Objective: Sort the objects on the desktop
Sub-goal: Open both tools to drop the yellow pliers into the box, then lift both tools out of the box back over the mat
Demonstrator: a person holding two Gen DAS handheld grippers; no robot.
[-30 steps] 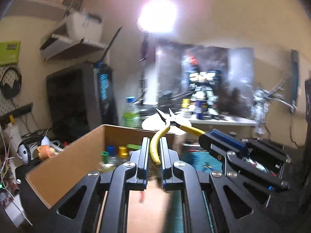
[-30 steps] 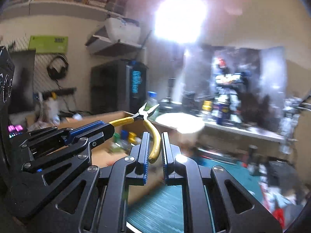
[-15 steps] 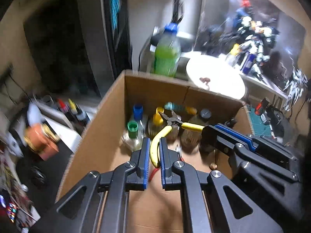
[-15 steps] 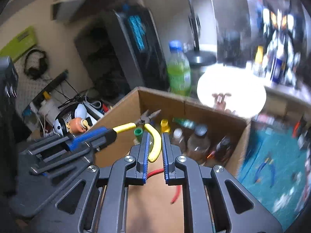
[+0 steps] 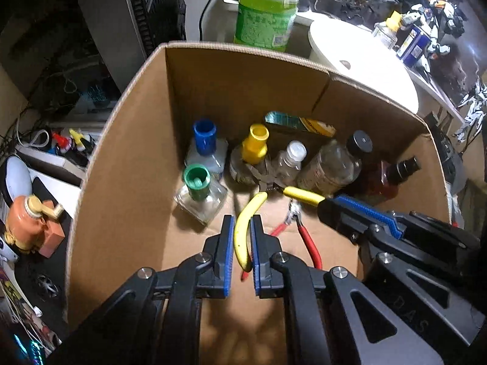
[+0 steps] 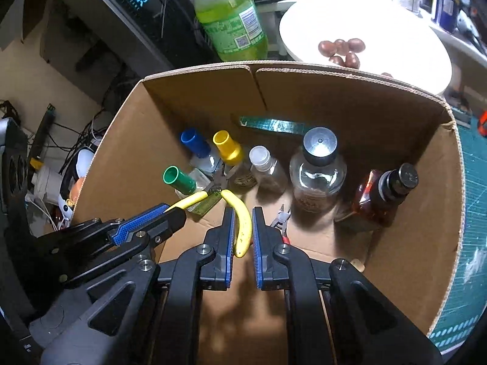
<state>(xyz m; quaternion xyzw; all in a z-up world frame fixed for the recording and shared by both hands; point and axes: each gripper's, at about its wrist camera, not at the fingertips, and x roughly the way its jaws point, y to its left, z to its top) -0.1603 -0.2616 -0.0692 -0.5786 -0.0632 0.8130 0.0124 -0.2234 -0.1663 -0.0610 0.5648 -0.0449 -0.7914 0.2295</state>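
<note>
Yellow-handled pliers (image 5: 261, 196) hang over the open cardboard box (image 5: 127, 158), nose down toward the bottles. My left gripper (image 5: 242, 231) is shut on one yellow handle. My right gripper (image 6: 242, 226) holds the other yellow handle (image 6: 240, 222) between its pads; the gap looks slightly wider than the handle. In the left wrist view the right gripper's fingers (image 5: 359, 213) come in from the right. In the right wrist view the left gripper's fingers (image 6: 146, 225) come in from the left. The pliers' nose (image 6: 217, 182) is among the bottle caps.
Several bottles stand in the box: blue cap (image 5: 204, 135), yellow cap (image 5: 257, 141), green cap (image 5: 196, 179), clear (image 6: 316, 167), amber (image 6: 377, 197). Red-handled cutters (image 5: 299, 231) lie on the box floor. A green drink bottle (image 6: 228, 15) and a white plate (image 6: 380, 30) stand behind.
Both grippers tipped down and carried the pliers from above the box rim into the box. The pliers' nose now sits low among the bottles.
</note>
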